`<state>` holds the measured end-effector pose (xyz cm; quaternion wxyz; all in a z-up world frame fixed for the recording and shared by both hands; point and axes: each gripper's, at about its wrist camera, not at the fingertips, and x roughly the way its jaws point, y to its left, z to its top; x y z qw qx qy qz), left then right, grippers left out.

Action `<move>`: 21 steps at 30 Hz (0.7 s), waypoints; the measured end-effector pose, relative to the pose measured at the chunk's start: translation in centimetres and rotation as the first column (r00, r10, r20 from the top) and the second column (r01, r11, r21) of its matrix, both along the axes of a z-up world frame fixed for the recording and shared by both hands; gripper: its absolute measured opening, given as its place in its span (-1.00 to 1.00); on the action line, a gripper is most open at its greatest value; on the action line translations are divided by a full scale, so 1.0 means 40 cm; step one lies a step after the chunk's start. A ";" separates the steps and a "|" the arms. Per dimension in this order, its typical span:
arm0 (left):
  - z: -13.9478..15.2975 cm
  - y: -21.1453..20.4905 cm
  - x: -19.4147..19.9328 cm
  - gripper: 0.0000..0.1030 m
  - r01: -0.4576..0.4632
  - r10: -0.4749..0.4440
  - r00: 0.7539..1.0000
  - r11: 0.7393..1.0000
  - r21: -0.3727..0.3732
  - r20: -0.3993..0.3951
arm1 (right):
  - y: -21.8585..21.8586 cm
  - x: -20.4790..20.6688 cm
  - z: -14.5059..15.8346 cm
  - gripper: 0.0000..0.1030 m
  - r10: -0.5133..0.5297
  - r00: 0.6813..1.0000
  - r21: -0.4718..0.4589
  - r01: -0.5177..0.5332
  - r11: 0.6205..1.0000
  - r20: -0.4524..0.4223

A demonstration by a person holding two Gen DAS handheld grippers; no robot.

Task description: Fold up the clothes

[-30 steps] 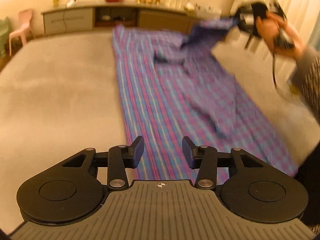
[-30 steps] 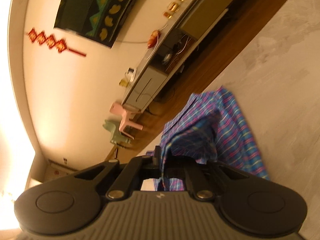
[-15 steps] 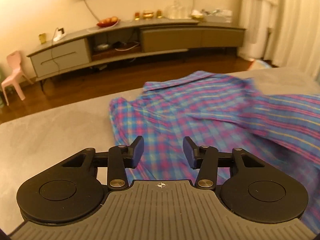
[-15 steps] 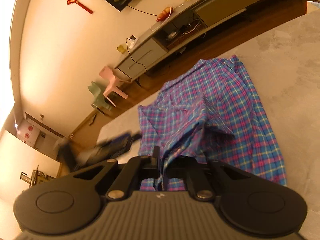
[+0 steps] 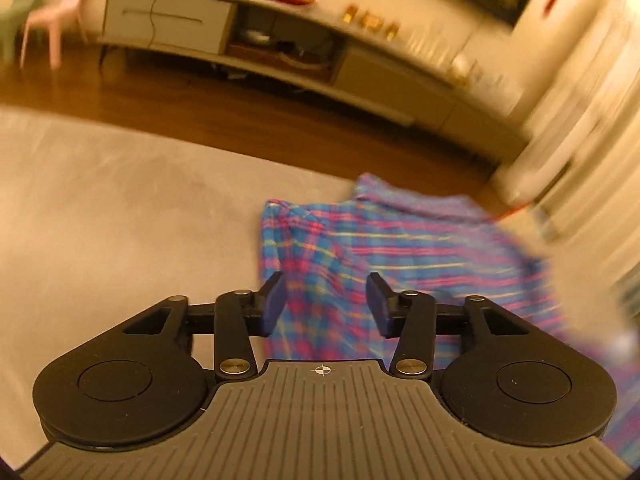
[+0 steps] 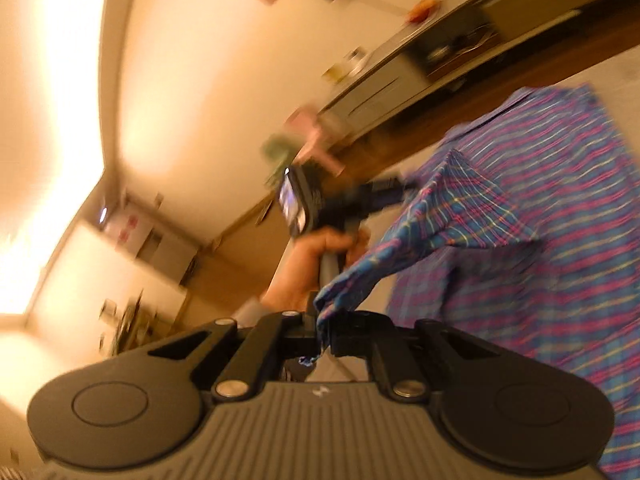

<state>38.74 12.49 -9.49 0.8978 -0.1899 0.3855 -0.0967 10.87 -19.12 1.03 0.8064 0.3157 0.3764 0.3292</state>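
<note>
A blue, pink and yellow plaid shirt [image 5: 404, 248] lies on the grey bed [image 5: 112, 216], its collar end toward the far edge. My left gripper [image 5: 323, 300] is open and empty, just above the shirt's left part. My right gripper [image 6: 322, 330] is shut on a corner of the shirt [image 6: 520, 248] and holds the cloth lifted, so it drapes down to the right. In the right wrist view the left gripper [image 6: 394, 192] shows in the person's hand [image 6: 308, 268], beside the lifted fold. Both views are motion blurred.
A long low TV cabinet [image 5: 280, 48] stands across the wooden floor [image 5: 240, 128] beyond the bed. A pink child's chair [image 5: 48, 12] is at the far left. Pale curtains [image 5: 580, 128] hang at the right.
My left gripper has swung left and closer to the shirt's left side, still open. My right gripper has carried the held shirt corner over toward the left gripper, which now shows close by.
</note>
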 end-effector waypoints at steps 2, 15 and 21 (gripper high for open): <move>0.011 0.043 -0.086 -0.12 0.020 -0.019 1.000 0.991 -0.133 0.012 | 0.047 -0.023 -0.015 -0.88 0.038 0.999 -0.037 -0.038 0.999 0.002; -0.075 0.041 -0.224 0.43 0.146 -0.213 0.971 0.887 -0.437 -0.107 | 0.089 -0.127 -0.130 -0.88 -0.016 0.979 0.147 0.047 0.988 -0.204; 0.001 -0.065 -0.074 0.46 0.226 -0.256 0.963 0.936 -0.271 -0.081 | 0.073 -0.116 -0.149 -0.88 -0.056 0.980 0.074 0.071 0.995 -0.192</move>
